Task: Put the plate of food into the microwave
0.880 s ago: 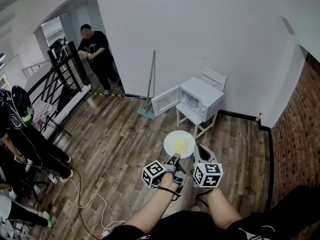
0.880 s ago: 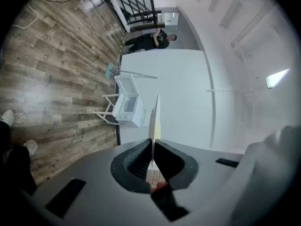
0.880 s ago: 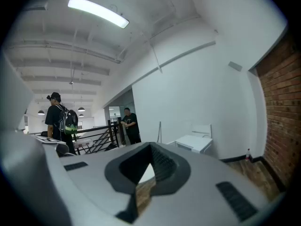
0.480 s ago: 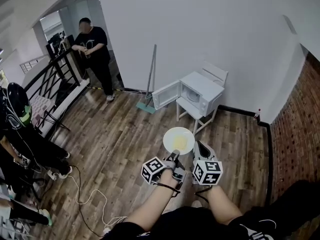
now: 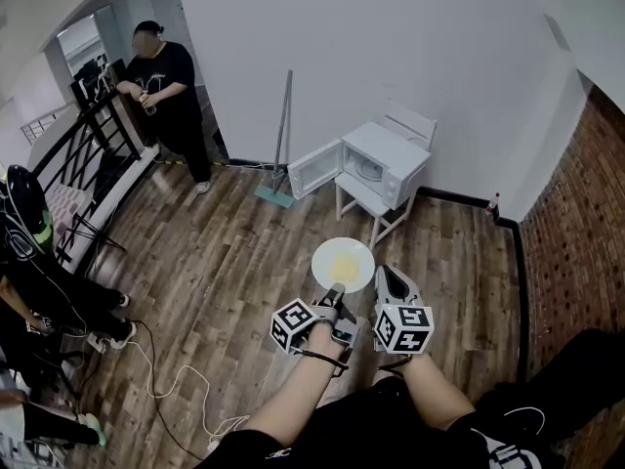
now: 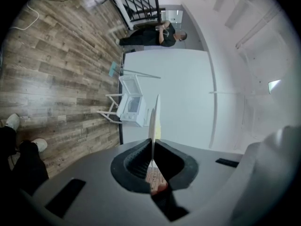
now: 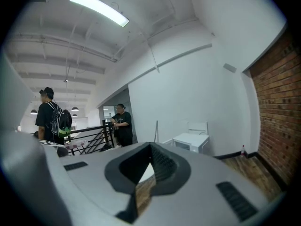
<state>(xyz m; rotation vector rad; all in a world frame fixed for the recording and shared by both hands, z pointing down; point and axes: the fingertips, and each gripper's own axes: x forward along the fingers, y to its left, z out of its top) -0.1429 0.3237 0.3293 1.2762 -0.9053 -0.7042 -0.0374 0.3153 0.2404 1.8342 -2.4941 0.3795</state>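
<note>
A white plate (image 5: 343,264) with yellow food is held out level over the wood floor. My left gripper (image 5: 335,293) is shut on its near rim. In the left gripper view the plate (image 6: 154,119) shows edge-on between the closed pads. My right gripper (image 5: 388,274) hangs just right of the plate, shut and empty, apart from the rim; in its own view the right gripper (image 7: 150,148) has its tips together. Ahead, the white microwave (image 5: 381,167) sits on a white chair (image 5: 369,203) against the wall, its door (image 5: 312,172) swung open to the left.
A broom (image 5: 278,145) leans on the wall left of the microwave. A person in black (image 5: 161,76) stands by a black railing (image 5: 93,154) at the back left, and another person with a helmet (image 5: 24,223) is at the left. A cable (image 5: 166,389) trails on the floor. A brick wall (image 5: 576,262) is on the right.
The plate stays in the left gripper. Both grippers and the plate sit slightly higher in the picture, and the whole view has shifted. The person by the railing has drifted left.
</note>
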